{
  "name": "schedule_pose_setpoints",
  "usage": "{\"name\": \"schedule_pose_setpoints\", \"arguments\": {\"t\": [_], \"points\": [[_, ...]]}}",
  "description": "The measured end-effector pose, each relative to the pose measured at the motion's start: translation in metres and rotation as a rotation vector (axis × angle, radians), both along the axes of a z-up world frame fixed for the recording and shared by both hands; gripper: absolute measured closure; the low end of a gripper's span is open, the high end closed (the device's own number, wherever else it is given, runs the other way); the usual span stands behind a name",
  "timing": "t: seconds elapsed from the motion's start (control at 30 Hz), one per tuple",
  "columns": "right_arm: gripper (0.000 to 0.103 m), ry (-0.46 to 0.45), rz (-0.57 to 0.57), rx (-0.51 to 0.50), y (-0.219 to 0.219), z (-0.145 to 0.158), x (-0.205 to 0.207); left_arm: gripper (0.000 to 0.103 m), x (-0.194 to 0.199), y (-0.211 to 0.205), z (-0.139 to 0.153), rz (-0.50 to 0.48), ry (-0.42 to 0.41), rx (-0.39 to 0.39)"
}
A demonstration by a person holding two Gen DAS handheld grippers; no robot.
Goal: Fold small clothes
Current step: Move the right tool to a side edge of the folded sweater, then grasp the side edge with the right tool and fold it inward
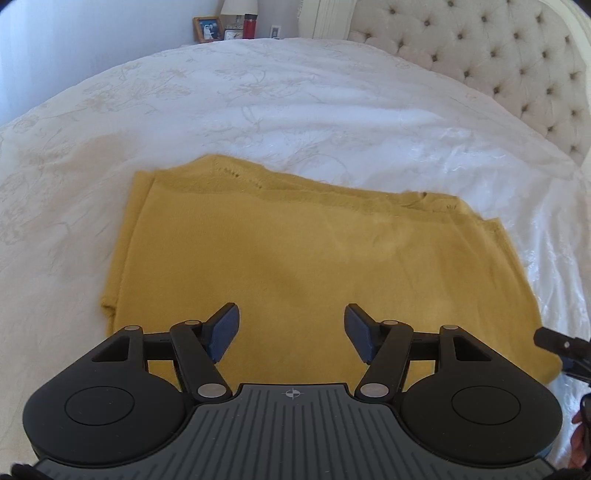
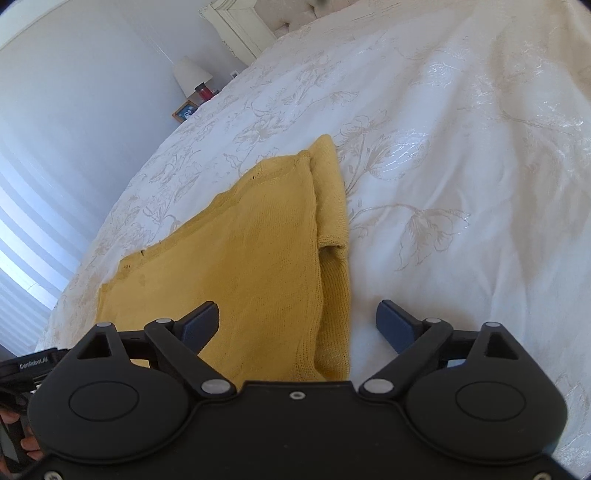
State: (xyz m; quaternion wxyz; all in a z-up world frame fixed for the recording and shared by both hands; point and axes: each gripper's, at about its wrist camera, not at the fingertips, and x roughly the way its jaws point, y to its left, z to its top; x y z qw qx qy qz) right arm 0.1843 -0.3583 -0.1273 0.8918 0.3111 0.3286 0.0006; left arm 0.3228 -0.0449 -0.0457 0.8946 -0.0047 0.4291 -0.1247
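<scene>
On the bed's white floral bedspread (image 1: 332,110), a mustard-yellow knit garment (image 1: 295,258) is lying flat, already folded over itself, one narrow layer showing along its right edge in the right wrist view. Left gripper (image 1: 291,332) is hovering over the near hem with fingers (image 1: 225,325) spread and pinching nothing. Right gripper (image 2: 299,325) is straddling the garment's right edge, its fingers spread wide and empty too, judged ready for the next fold. No containers are appearing in view; a lamp (image 2: 190,75) and a picture frame (image 1: 207,28) are standing beyond the bed.
</scene>
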Motion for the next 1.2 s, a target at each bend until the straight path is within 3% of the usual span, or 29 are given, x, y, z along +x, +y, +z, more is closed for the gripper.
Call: {"name": "schedule_pose_setpoints", "arguments": {"t": [0.17,0.27,0.33,0.73,0.93,1.0,1.1,1.2], "points": [[0.01,0.005,0.006,-0.017,0.005,-0.001,-0.004,0.042,0.029,-0.046,-0.015,-0.044,0.026,0.049],[0.009,0.009,0.001,-0.027,0.007,-0.001,-0.004,0.04,0.037,-0.064,-0.033,-0.065,0.04,0.151],[0.009,0.01,0.005,-0.03,0.007,-0.001,-0.004,0.036,0.034,-0.068,-0.039,-0.081,0.005,0.182],[0.005,-0.054,0.04,0.156,-0.016,-0.011,0.027,0.033,0.036,-0.066,-0.042,-0.071,0.009,0.157],[0.006,-0.04,0.106,0.11,-0.011,-0.011,0.057,0.032,0.037,-0.062,-0.042,-0.071,0.004,0.134],[0.01,-0.02,0.125,0.074,-0.007,-0.008,0.068,0.033,0.035,-0.055,-0.037,-0.075,0.004,0.095],[0.026,0.011,0.124,0.016,-0.003,-0.005,0.079,0.033,0.024,-0.035,-0.026,-0.043,0.002,0.013],[0.045,0.04,0.115,-0.019,-0.003,-0.004,0.082,0.033,0.004,-0.01,-0.015,-0.022,-0.032,-0.014]]}}
